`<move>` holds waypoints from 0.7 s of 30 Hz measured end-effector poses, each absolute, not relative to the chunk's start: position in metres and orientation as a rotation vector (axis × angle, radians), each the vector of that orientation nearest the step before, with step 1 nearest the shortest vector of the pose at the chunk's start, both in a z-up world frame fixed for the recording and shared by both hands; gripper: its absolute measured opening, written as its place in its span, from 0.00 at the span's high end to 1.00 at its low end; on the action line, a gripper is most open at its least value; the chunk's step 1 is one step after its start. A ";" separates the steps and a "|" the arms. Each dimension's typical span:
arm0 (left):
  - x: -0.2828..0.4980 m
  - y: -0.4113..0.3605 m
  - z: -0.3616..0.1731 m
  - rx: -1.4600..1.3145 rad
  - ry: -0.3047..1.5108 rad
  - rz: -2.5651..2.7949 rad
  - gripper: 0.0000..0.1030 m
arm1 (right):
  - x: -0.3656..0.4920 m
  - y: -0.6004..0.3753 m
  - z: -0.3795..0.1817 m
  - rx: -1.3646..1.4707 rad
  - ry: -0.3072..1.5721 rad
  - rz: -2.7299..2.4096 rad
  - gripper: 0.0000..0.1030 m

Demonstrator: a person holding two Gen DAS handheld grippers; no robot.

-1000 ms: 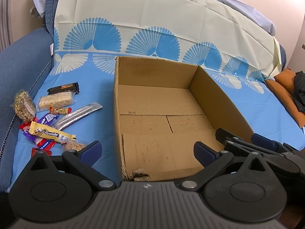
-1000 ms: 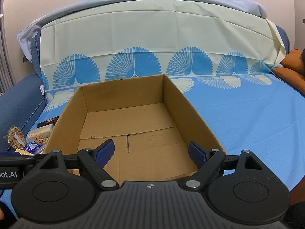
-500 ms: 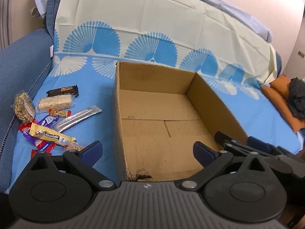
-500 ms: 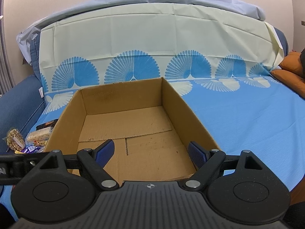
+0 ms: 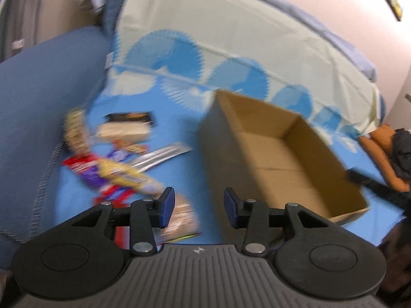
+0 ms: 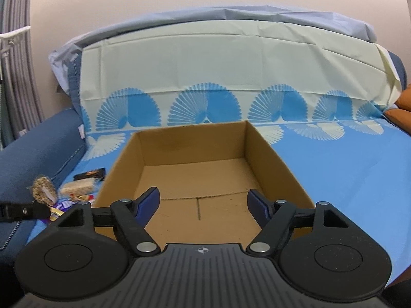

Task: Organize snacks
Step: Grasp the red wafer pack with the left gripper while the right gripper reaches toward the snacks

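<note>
An open, empty cardboard box (image 6: 195, 179) sits on the blue patterned sheet; it also shows in the left wrist view (image 5: 277, 154). Several wrapped snacks (image 5: 120, 164) lie in a blurred pile left of the box, among them a dark bar (image 5: 129, 116), a pale bar (image 5: 123, 131) and a silver packet (image 5: 161, 155). My left gripper (image 5: 196, 206) is open and empty, partly narrowed, above the sheet between the pile and the box. My right gripper (image 6: 203, 201) is open and empty over the box's near edge. The snacks (image 6: 72, 190) show at the left in the right wrist view.
A blue sofa arm (image 5: 38, 102) borders the snacks on the left. The sheet-covered backrest (image 6: 231, 64) rises behind the box. An orange cushion (image 5: 380, 148) with dark cloth lies far right. Open blue sheet (image 6: 359, 166) extends right of the box.
My left gripper has swung fast to the left toward the snack pile and its jaws have narrowed. My right gripper has pulled back a little and its jaws have narrowed slightly.
</note>
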State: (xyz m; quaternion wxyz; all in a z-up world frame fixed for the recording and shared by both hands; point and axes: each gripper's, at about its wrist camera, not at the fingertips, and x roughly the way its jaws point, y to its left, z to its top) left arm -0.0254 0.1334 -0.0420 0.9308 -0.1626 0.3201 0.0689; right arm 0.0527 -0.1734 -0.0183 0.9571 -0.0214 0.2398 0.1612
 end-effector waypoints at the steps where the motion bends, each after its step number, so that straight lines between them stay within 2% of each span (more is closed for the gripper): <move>1: -0.028 0.146 -0.047 -0.325 0.663 0.151 0.55 | 0.051 -0.171 -0.017 -0.037 0.477 0.337 0.26; 9: -0.035 0.219 -0.081 -0.316 0.727 0.237 0.55 | 0.037 -0.138 -0.007 -0.041 0.460 0.447 0.25; 16: -0.007 0.215 -0.102 -0.279 0.868 0.225 0.53 | 0.028 -0.096 -0.003 -0.073 0.482 0.540 0.25; 21: 0.012 0.200 -0.120 -0.202 0.990 0.211 0.34 | 0.030 -0.059 -0.002 -0.106 0.498 0.606 0.25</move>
